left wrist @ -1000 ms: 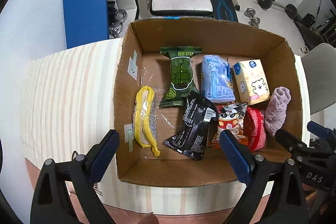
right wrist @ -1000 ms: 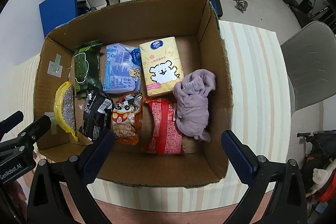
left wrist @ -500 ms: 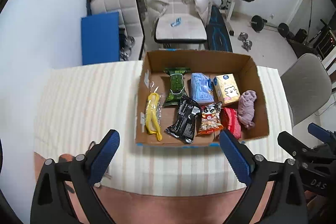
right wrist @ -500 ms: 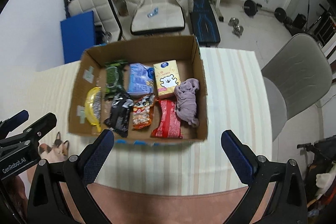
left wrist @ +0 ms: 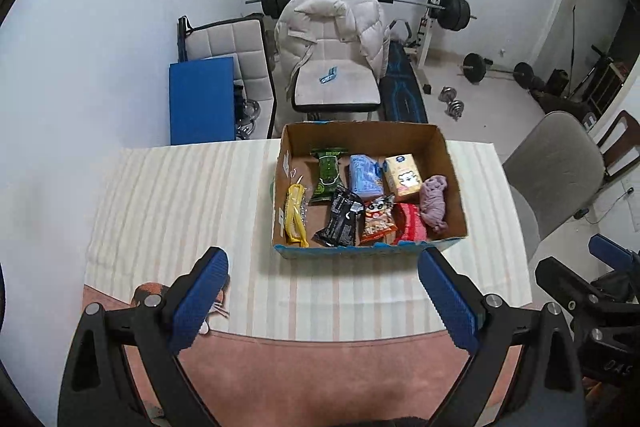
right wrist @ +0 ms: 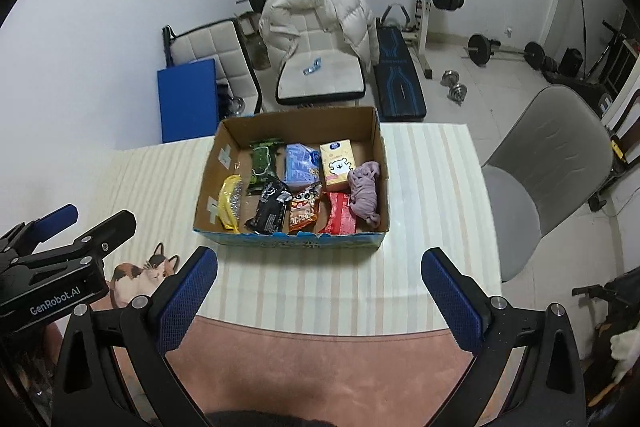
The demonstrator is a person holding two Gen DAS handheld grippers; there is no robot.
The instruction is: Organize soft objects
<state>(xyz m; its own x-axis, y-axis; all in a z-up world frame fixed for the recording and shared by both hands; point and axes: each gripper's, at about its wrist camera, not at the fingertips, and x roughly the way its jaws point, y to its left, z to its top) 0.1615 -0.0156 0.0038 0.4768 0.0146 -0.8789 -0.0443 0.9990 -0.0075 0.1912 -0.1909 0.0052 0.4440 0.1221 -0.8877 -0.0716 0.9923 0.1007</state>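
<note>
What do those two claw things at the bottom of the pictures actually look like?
Each is a black, angular two-finger gripper with silver screws and ribbed blue pads. The left gripper carries white "GenRobot.AI" lettering on its body, seen from the right camera. The right gripper shows "DAS" lettering. No sleeves are visible.

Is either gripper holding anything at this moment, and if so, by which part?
Nothing is held. The left gripper and right gripper are both open and empty, above the table's near edge, apart from the cardboard box of soft items.
</note>
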